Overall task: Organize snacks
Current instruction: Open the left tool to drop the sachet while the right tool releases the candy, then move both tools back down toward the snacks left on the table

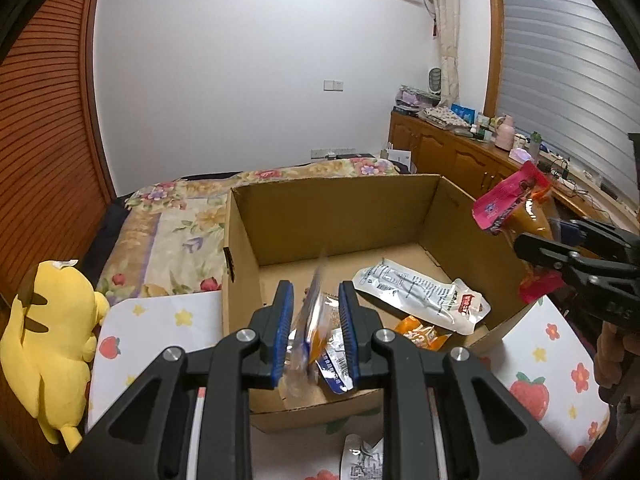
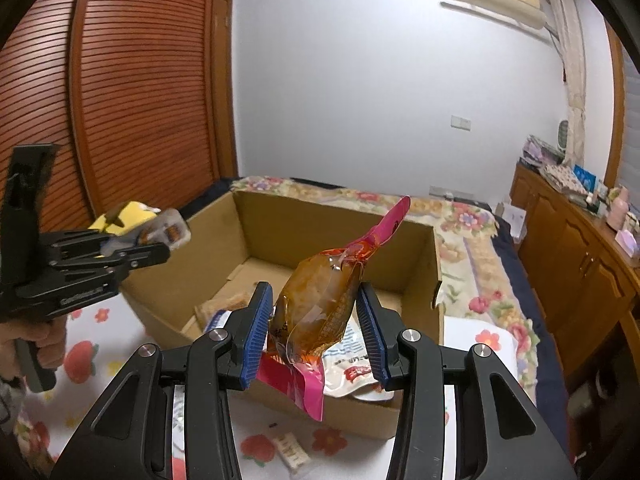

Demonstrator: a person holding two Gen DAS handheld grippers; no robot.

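Observation:
An open cardboard box stands on a strawberry-print cloth; it also shows in the right wrist view. My left gripper holds a clear snack packet over the box's near edge; it shows from the side in the right wrist view. My right gripper is shut on a pink and orange snack pouch, held over the box's near rim; it shows at the right in the left wrist view. A white pouch and an orange packet lie inside the box.
A yellow plush toy lies left of the box. A floral bedspread lies behind it. A wooden cabinet with clutter stands at the right. Small wrapped snacks lie on the cloth in front.

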